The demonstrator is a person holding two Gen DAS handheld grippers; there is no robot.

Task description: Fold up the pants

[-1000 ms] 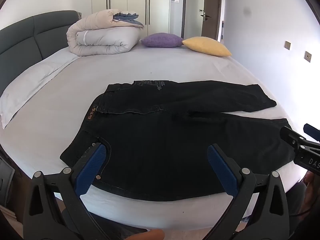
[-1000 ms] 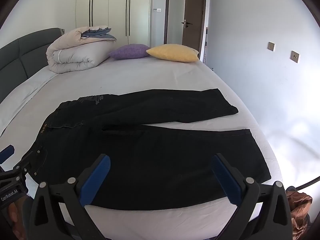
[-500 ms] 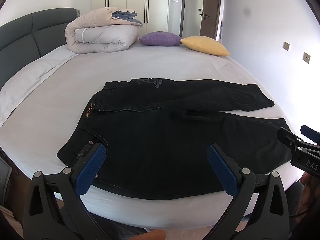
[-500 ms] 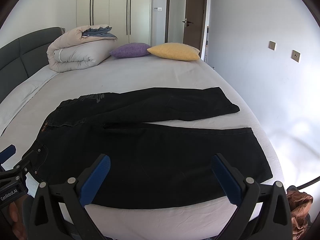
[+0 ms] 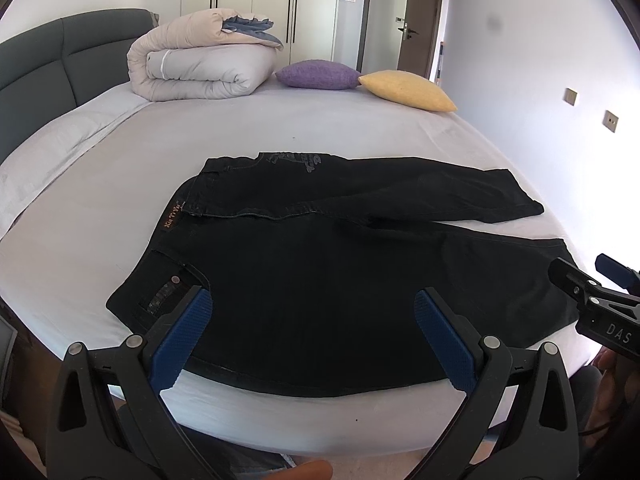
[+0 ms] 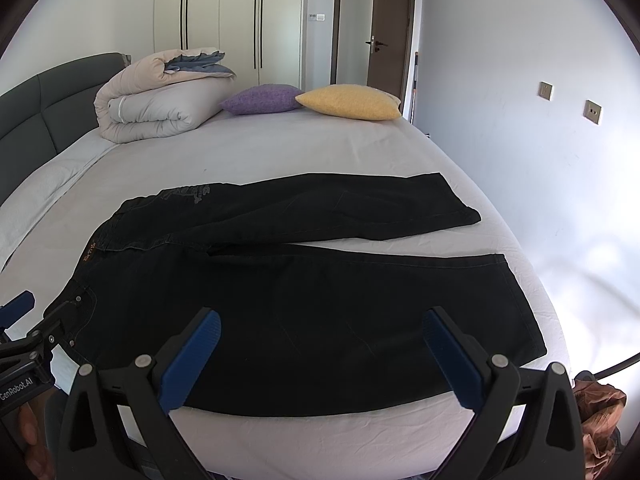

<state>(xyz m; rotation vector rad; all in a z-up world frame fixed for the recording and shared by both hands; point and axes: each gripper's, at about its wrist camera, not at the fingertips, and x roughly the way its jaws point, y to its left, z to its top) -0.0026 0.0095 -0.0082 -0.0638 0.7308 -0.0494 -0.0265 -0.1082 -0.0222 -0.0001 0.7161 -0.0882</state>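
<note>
Black pants [image 5: 320, 272] [image 6: 304, 300] lie flat on the bed near its front edge, waistband to the left and both legs running right. The far leg [image 5: 420, 196] angles away from the near leg, leaving a wedge of sheet between their hems. My left gripper [image 5: 312, 332] hovers open over the waist end, blue pads wide apart, nothing between them. My right gripper [image 6: 320, 344] hovers open over the near leg, also holding nothing. Each gripper shows at the edge of the other's view: the right gripper's tip [image 5: 592, 300], the left gripper's tip [image 6: 32, 340].
The bed's white sheet [image 5: 320, 128] stretches far behind the pants. A rolled duvet [image 5: 200, 68], a purple cushion [image 5: 318, 75] and a yellow cushion [image 5: 404, 90] sit at the back. A grey headboard [image 5: 36, 64] is on the left, a wall with sockets on the right.
Both views have drifted slightly: the cameras rose and pulled back a little, so the pants sit a bit lower and farther. Both grippers stayed open; the pants have not moved.
</note>
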